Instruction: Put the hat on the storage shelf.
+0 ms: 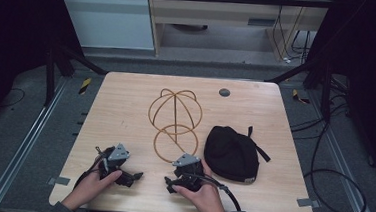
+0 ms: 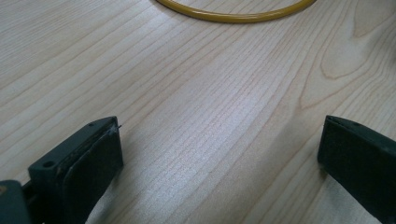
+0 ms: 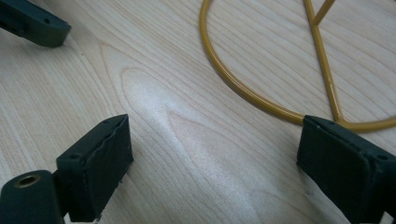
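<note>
Nearest me, I have my left gripper (image 1: 133, 175) resting low on the wooden table (image 1: 126, 101), in front of the wire stand (image 1: 174, 120) and off to its left; its jaws are spread wide with nothing but bare wood between them, and in the left gripper view the round base of the stand curves across the top edge, well ahead of the jaws. My right gripper (image 1: 168, 183) sits just in front of the same stand, close to the near edge of its base ring, jaws likewise spread wide and gripping nothing. In the right gripper view the yellow ring (image 3: 243, 91) runs right up to the tip of one jaw, though I cannot tell whether they touch. A jaw of the other gripper shows at that view's top left corner. The black cap (image 1: 232, 153) lies flat just to the right of the stand's base, beside my right hand (image 1: 204, 197), with a strap trailing out behind it. Beyond the stand, towards the far edge, a small dark round disc (image 1: 224, 92) is set in the table.
</note>
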The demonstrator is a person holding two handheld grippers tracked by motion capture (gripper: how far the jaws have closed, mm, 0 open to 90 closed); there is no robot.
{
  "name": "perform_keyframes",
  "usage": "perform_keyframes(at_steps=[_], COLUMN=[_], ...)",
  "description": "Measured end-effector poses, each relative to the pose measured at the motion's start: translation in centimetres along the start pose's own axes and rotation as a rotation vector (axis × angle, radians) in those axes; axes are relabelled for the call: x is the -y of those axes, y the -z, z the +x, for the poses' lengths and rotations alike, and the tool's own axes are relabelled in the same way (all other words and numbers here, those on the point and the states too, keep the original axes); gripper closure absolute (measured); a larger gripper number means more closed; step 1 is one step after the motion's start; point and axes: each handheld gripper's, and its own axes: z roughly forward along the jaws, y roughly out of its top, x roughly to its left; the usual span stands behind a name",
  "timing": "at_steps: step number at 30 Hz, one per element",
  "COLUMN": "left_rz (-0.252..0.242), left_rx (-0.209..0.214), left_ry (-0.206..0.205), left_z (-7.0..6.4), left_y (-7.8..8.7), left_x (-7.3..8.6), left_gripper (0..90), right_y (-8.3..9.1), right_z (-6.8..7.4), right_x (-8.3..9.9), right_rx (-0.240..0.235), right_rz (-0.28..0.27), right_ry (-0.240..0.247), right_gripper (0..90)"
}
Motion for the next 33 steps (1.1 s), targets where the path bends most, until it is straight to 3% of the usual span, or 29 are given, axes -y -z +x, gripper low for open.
perform_keyframes(at_steps=[4, 10, 12, 20, 22, 26, 28, 33], left_rz=[0.0, 0.0, 0.0, 0.0, 0.0, 0.0, 0.0, 0.0], left_rx=[0.0, 0.0, 0.0, 0.0, 0.0, 0.0, -0.001, -0.001], left_ry=[0.001, 0.0, 0.0, 0.0, 0.0, 0.0, 0.001, 0.001], left_z=[0.0, 0.0, 0.0, 0.0, 0.0, 0.0, 0.0, 0.0], left_y=[0.0, 0.0, 0.0, 0.0, 0.0, 0.0, 0.0, 0.0], left_x=[0.0, 0.0, 0.0, 0.0, 0.0, 0.0, 0.0, 0.0], left_gripper=[0.0, 0.0, 0.0, 0.0, 0.0, 0.0, 0.0, 0.0], right_y=[0.5, 3.4, 4.9, 8.0, 9.4, 10.3, 10.9, 12.1], right_z=[0.0, -0.3, -0.7, -1.9, -2.7, -3.3, -4.0, -4.8], right_x=[-0.3, -0.9, -1.2, -1.0, -0.6, -0.4, 0.1, 0.7], right_rx=[0.042, 0.069, 0.104, 0.208, 0.242, 0.265, 0.308, 0.295], right_rz=[0.024, 0.004, -0.012, -0.021, -0.025, -0.018, 0.0, -0.03], right_ry=[0.031, 0.05, 0.058, 0.066, 0.043, 0.033, 0.021, -0.026], right_gripper=[10.6, 9.2, 9.0, 9.7, 10.1, 10.1, 9.9, 9.9])
